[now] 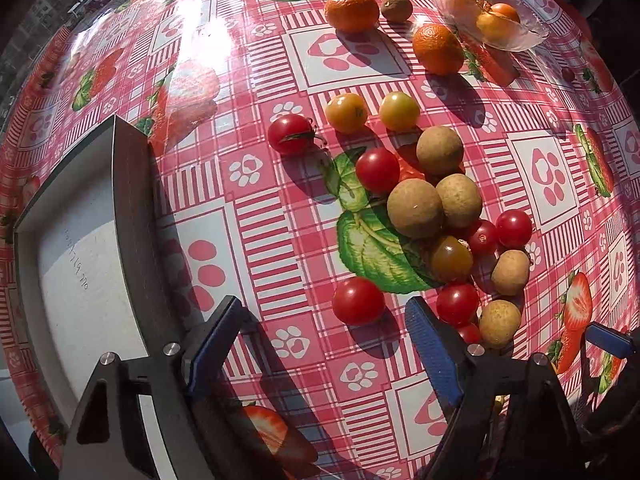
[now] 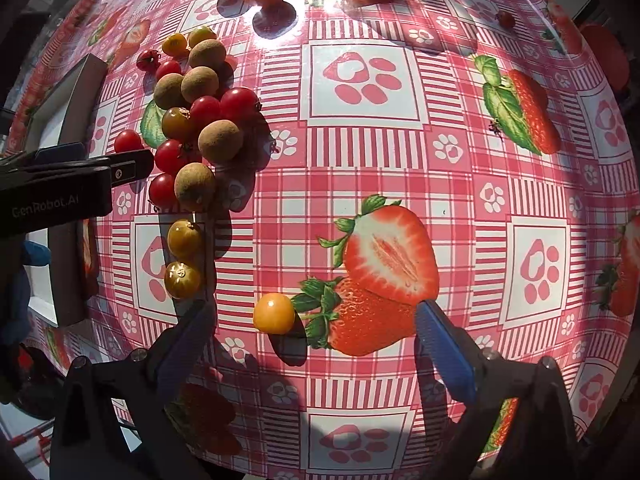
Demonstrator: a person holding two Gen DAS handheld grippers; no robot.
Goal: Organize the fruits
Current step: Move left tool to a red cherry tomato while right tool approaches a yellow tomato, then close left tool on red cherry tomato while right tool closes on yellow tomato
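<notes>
Fruits lie scattered on the tabletop [image 2: 360, 208]; a red tomato [image 1: 358, 301] sits at twelve o'clock between the left gripper [image 1: 326, 332] fingers, which are spread and empty. The right gripper [image 2: 312, 338], likewise spread, frames a yellow tomato [image 2: 274, 313]. A careless squeeze could send either rolling into the pile.

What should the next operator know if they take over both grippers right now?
Left gripper: open, empty, near a red cherry tomato.
Right gripper: open, empty, a loose yellow cherry tomato between its fingers.
Glass bowl already holds a few orange-yellow fruits.
Gray tray on the left shows nothing in it.
Left to sort: the mixed pile of red tomatoes and brown longans, two mandarins, other yellow tomatoes.
</notes>
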